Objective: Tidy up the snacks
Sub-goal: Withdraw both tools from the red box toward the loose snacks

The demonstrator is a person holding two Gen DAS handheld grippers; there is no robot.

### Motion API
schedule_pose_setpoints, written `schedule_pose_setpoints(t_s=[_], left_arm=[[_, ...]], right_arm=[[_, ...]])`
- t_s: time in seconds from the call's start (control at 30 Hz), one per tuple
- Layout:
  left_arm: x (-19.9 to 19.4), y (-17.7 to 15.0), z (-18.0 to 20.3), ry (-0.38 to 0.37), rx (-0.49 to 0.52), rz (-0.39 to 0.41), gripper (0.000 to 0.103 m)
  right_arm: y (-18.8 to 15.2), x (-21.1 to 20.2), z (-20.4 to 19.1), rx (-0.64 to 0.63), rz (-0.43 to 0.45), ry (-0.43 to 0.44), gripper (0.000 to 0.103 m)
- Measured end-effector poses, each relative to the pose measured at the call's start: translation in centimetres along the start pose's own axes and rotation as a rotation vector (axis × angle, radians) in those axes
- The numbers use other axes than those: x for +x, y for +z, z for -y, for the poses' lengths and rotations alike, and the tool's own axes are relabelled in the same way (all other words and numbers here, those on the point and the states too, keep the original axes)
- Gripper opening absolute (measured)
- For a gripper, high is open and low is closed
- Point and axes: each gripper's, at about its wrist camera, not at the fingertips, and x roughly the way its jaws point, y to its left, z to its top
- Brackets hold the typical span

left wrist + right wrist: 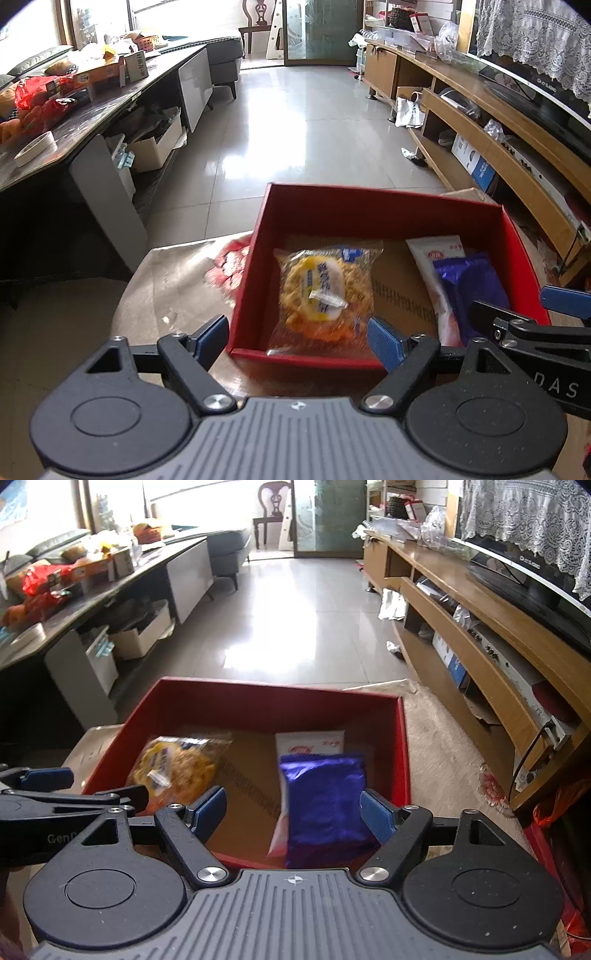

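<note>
A living room with a shiny tiled floor [295, 122] is stretching out behind, and a long wooden TV stand [461, 602] is running down one side. A red box [369, 216] is sitting on a low table [173, 280], probably so the snacks are staying together in one place. Inside, a yellow snack in a clear bag [325, 295] is lying on one side. A purple packet [325, 805] is lying on top of a white packet [310, 742] on the other side.

The left gripper [297, 339] is hanging over the yellow snack with its fingers spread and holding nothing. The right gripper [293, 812] is hanging over the purple packet, fingers spread too. It may be brushing the packet, but the view is blurry.
</note>
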Motion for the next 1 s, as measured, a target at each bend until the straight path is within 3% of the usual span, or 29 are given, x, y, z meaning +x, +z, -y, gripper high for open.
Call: schedule_pose_setpoints(t_s=[0.17, 0.63, 0.9, 1.0], left_arm=[[-0.9, -2.4, -1.6, -0.011, -0.001, -0.031, 0.081], [-2.7, -9.5, -8.4, -0.008, -0.153, -0.161, 0.081], [-3.6, -9.9, -10.8, -0.045, -0.212, -0.147, 0.081], [-4.1, -9.8, -10.9, -0.057, -0.209, -0.131, 0.081]], right_arm=[[-1.5, -0.7, -1.3, -0.021, -0.036, 0.031, 0.084], [-6.7, -1.1, -6.9, -0.102, -0.192, 0.128, 0.085], [-9.9, -0.6, -7.2, 0.098, -0.354, 0.272, 0.085], [-10.2, -0.1, -7.7, 0.166, -0.361, 0.265, 0.086]])
